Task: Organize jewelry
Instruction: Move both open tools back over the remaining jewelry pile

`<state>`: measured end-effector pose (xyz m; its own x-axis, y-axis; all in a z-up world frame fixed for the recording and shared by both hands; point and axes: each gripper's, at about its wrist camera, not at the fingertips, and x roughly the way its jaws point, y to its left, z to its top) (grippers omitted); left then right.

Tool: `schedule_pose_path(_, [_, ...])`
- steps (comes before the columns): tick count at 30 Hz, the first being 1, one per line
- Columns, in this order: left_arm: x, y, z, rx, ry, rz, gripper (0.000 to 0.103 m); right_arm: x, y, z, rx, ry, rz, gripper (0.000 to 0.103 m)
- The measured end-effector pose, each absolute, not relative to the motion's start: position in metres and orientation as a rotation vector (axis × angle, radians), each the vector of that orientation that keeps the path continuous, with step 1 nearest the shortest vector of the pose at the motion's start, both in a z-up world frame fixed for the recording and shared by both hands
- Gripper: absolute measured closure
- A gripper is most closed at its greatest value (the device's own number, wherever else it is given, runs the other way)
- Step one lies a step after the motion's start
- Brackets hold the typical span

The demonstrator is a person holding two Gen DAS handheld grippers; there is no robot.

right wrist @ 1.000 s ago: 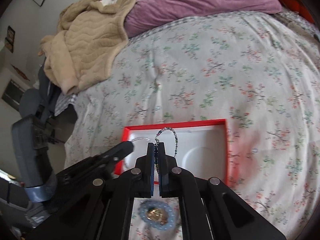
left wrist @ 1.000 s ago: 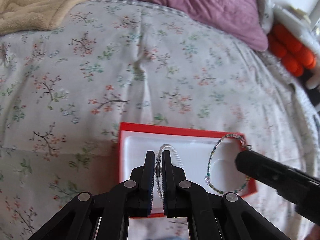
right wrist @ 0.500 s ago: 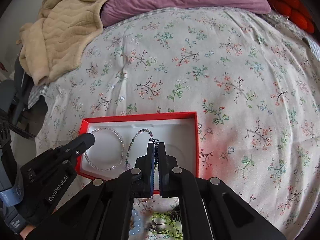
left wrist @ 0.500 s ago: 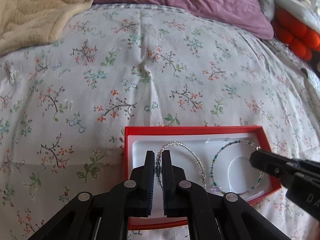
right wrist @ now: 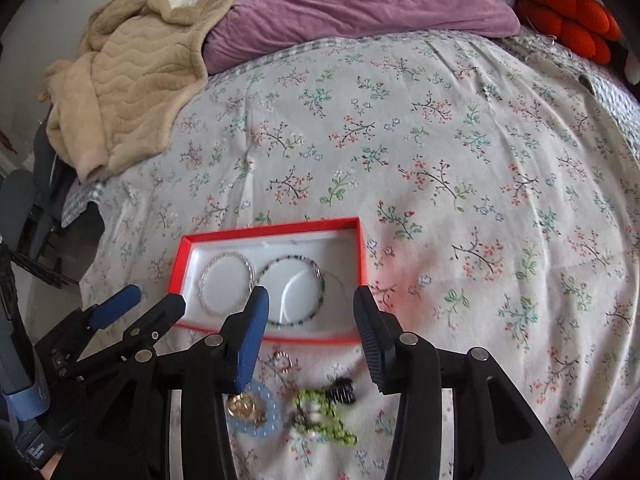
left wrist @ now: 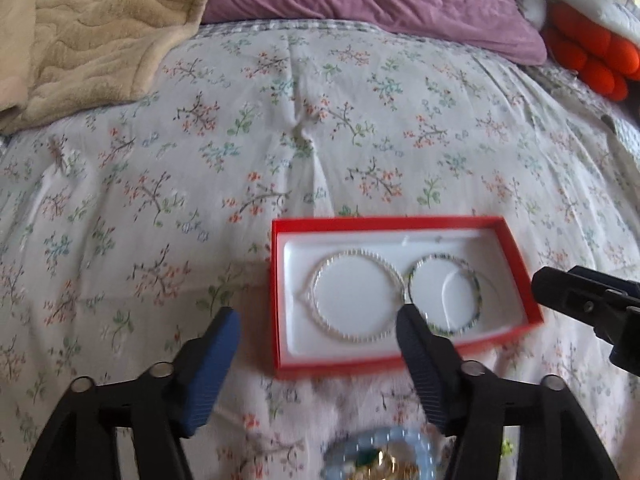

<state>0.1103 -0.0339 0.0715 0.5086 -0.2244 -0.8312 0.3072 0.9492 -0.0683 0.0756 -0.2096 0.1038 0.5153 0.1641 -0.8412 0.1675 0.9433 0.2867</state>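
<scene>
- Left wrist view: the left gripper [left wrist: 316, 320] hovers with its jaws spread wide and nothing between them, above the near edge of the red box [left wrist: 516, 264] on the floral bedspread [left wrist: 280, 128].
- Inside the white tray of the box, a clear beaded bracelet [left wrist: 357, 295] lies flat at left, just beside a blue-green beaded bracelet [left wrist: 445, 293] at right; whether they touch cannot be told.
- Right wrist view: the right gripper [right wrist: 308, 300] also has its jaws wide apart and empty, over the same box [right wrist: 362, 248].
- Loose pieces lie on the bedspread nearer than the box: a small ring [right wrist: 282, 359], a pale blue bracelet [right wrist: 276, 408] around a gold piece [right wrist: 243, 405], and a green beaded piece [right wrist: 328, 412].
</scene>
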Motion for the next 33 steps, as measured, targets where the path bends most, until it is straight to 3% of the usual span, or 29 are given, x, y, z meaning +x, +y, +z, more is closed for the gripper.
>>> schedule_pose_path(5, [0.096,-0.029,0.068,0.088,1.033,-0.335,0.021,0.059,-0.204,0.103,0.320,1.056,0.004,0.043])
schedule_pose_path(9, [0.087,-0.025,0.061,0.105,1.079,-0.330,0.019,0.048,-0.202,0.094,0.293,1.095,0.002,0.039])
schedule_pose_path(18, [0.074,-0.005,0.037,0.029,1.231,-0.343,0.019,0.025,-0.202,0.071,0.257,1.194,-0.034,0.039])
schedule_pose_path(30, [0.064,-0.001,0.019,0.064,1.287,-0.314,0.019,0.012,-0.209,0.045,0.324,1.291,-0.071,0.039])
schedule_pose_path(33, [0.063,-0.003,0.013,0.086,1.299,-0.313,0.030,0.011,-0.207,0.044,0.322,1.298,-0.070,0.039])
